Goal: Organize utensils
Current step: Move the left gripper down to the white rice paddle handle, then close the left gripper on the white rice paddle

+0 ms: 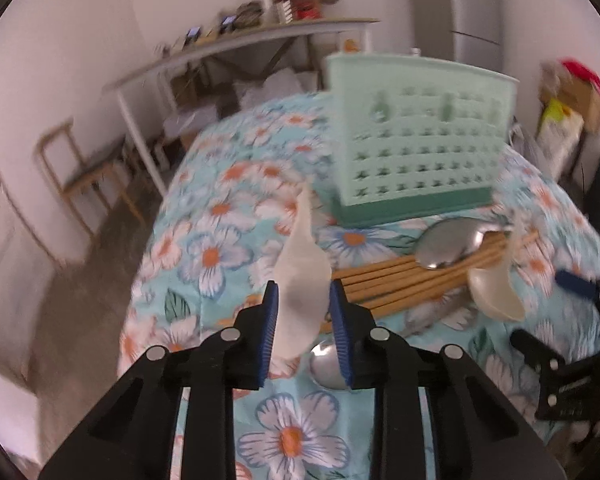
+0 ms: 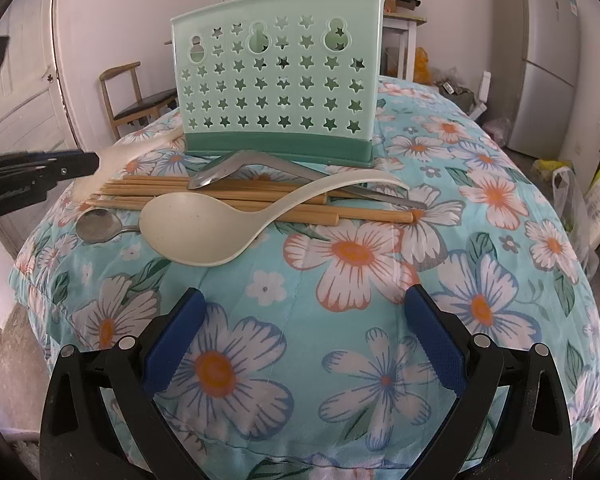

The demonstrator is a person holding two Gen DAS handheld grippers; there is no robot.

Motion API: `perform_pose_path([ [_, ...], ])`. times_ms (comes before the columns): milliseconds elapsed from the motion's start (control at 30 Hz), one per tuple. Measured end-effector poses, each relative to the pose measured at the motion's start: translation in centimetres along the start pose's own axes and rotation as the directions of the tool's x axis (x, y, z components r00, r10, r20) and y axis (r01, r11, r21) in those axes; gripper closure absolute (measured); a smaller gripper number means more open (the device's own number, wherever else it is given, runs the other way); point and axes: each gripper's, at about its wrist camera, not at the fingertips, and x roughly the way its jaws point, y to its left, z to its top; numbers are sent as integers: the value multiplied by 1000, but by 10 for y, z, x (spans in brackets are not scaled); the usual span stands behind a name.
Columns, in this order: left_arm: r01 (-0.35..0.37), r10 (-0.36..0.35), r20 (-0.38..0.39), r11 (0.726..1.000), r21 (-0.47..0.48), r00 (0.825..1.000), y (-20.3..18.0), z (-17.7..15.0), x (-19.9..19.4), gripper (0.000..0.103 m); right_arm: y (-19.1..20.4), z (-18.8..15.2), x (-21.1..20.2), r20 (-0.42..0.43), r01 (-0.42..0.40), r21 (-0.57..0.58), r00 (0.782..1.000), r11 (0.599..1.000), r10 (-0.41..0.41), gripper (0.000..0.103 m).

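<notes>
The left gripper [image 1: 303, 312] pinches a white spoon [image 1: 300, 280] lifted off the floral cloth [image 2: 340, 320], short of the green holder [image 1: 416, 136], so the next move is probably dropping it in, while the right gripper [image 2: 300, 340] waits spread wide.

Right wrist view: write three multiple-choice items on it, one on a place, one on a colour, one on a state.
1. The large cream plastic spoon lies:
A) on the floor
B) across the wooden chopsticks
C) on a chair

2. The star-holed plastic utensil holder is:
A) red
B) black
C) mint green

3. The right gripper has its fingers:
A) open, empty
B) shut on chopsticks
C) shut on a metal spoon

Answers:
1. B, its handle crosses the chopstick bundle.
2. C, pale green walls stand on a darker green base.
3. A, only floral cloth shows between them.
</notes>
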Motion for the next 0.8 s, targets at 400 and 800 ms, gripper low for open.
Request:
perform_pose_path([
  [400, 66, -72, -36, 987, -148, 997, 14, -11, 19, 78, -1, 0, 0, 2, 4, -2, 1000, 1000, -4, 8],
  [800, 95, -108, -37, 960, -263, 993, 18, -25, 13, 79, -1, -2, 1, 33, 15, -3, 999, 1000, -15, 8],
])
